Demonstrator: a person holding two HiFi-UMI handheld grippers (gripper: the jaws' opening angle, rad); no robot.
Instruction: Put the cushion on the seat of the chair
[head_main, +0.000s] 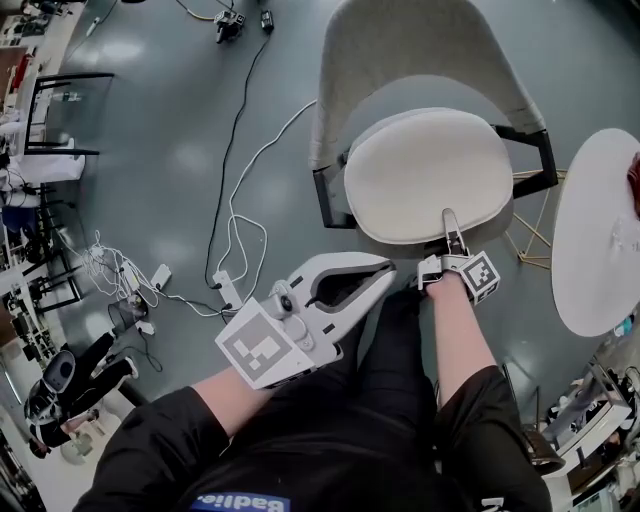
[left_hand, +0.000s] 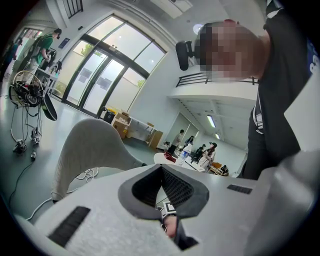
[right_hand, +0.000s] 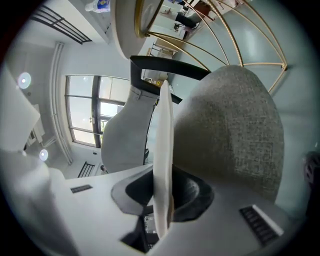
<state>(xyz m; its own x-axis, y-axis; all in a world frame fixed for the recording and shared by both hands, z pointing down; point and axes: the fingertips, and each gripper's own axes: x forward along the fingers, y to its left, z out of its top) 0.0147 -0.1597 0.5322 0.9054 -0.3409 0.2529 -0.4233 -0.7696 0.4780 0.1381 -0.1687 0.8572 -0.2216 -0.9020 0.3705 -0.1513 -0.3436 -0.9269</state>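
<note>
Black sleeves (head_main: 160, 450) and dark trousers fill the bottom of the head view, with both forearms reaching forward. At far left, thin black and white cables (head_main: 235, 150) trail over the glossy grey floor (head_main: 170, 130) to a white power strip (head_main: 227, 290).

Next comes the left hand-held gripper (head_main: 388, 275), a smooth white plastic pincer. Its curved jaws meet at the tips with nothing between them, and it sits short of the chair, just off the seat's front left corner. Each hand-held gripper carries one marker cube, two in all: the left one (head_main: 262, 345) and the right one (head_main: 480, 275).

The one chair (head_main: 400, 50) has a curved shell back in grey woven fabric and black frame arms. The one cushion (head_main: 425, 170), a thin, off-white, rounded pad, lies over the seat and covers most of it. The right hand-held gripper (head_main: 449, 222) is clamped on the cushion's near edge. Its own view shows the pad edge-on between the dark jaw pads, with the rough grey seat fabric (right_hand: 235, 130) just beside it.

At far right stands one round white table (head_main: 595, 240) on thin golden wire legs (head_main: 530, 235).
</note>
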